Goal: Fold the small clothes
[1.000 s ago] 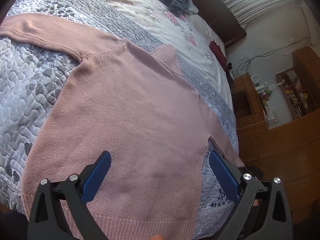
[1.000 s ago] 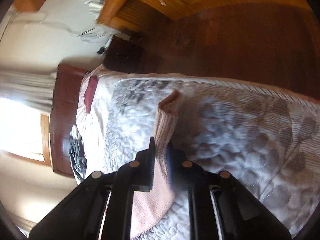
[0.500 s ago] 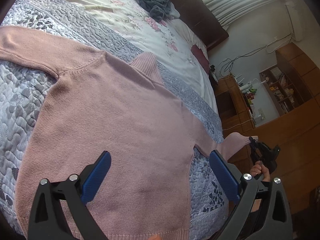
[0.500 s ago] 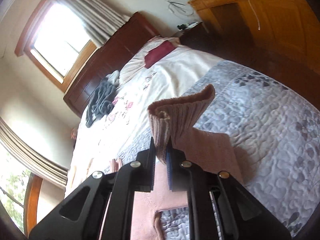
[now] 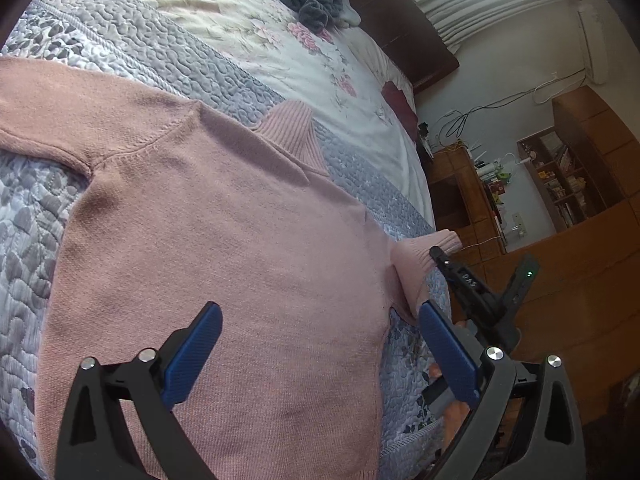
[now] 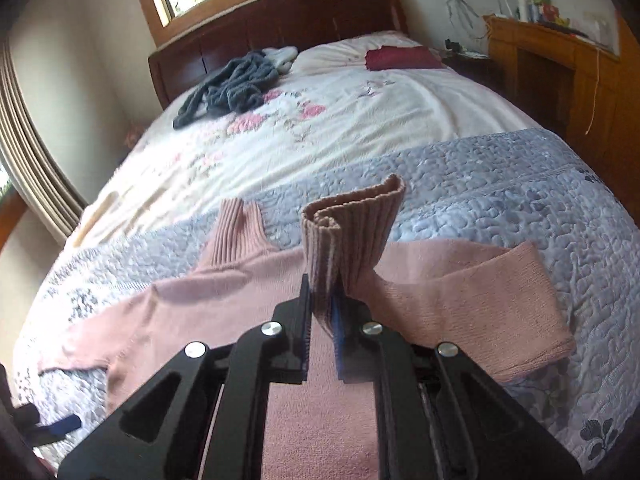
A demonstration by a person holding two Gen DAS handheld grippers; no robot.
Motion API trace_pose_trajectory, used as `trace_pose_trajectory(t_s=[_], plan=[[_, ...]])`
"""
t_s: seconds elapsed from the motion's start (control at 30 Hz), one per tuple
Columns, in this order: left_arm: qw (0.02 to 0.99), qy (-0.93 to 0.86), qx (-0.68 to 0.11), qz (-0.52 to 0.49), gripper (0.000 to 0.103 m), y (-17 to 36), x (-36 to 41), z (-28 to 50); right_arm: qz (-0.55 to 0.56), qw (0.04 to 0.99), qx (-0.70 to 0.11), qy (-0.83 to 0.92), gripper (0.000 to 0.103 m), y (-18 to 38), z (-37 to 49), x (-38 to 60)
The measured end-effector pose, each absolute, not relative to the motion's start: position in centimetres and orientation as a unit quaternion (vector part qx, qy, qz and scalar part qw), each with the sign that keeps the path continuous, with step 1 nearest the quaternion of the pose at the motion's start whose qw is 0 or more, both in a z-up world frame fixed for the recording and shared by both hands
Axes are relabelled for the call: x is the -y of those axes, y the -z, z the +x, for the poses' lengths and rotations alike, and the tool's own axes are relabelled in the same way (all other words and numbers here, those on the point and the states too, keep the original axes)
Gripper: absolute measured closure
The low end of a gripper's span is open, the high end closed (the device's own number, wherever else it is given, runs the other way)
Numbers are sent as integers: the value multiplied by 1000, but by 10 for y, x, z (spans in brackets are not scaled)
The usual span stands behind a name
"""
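Pink sweater: spread flat on grey quilt across bed. Ribbed cuff of one sleeve lifted, pinched between closed jaws of right gripper. Left gripper: jaws wide, above sweater's lower body, gripping nothing.

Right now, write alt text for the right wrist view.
The right tool is shut on the ribbed cuff of a pink knitted sweater, lifting its sleeve above a grey-blue quilted bedspread. A dark grey crumpled garment lies near the wooden headboard.
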State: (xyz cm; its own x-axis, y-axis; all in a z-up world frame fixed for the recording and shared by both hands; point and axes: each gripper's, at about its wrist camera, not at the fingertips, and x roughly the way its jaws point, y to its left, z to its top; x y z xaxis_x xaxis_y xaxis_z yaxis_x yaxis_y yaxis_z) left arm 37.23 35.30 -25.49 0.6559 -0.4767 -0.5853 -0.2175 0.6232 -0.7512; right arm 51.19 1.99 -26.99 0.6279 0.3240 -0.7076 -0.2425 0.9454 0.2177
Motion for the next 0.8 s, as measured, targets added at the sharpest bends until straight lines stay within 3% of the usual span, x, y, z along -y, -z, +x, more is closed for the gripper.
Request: trace_pose_trajectory(t_s=[0.13,0.17,0.23,0.3,0.33,0.5,0.8], plan=[[781,115,-412,-455,4,268,-352,401,-26,885,-442,-148,95,326,513,-70],[772,122,-415,-466,4,274,-350,409,-33,873,-462,-153,90,340,514,-79],[753,136,-423,-485,4,286,-347,427,-34,857,-486,-166,78,357,511,-90],[737,149,-428,-501,4,300,-343,444,3,864,-469,-184,51,351,498,-85],[727,152,-431,-512,4,307,-341,453,30,869,-457,-186,47,347,491,-76],[671,169,-456,-560,4,347,-315,508,179,894,-389,-134,43,335,462,-17],[639,173,-541,-518,6,383,-250,582,235,906,-329,-124,42,314,454,23]])
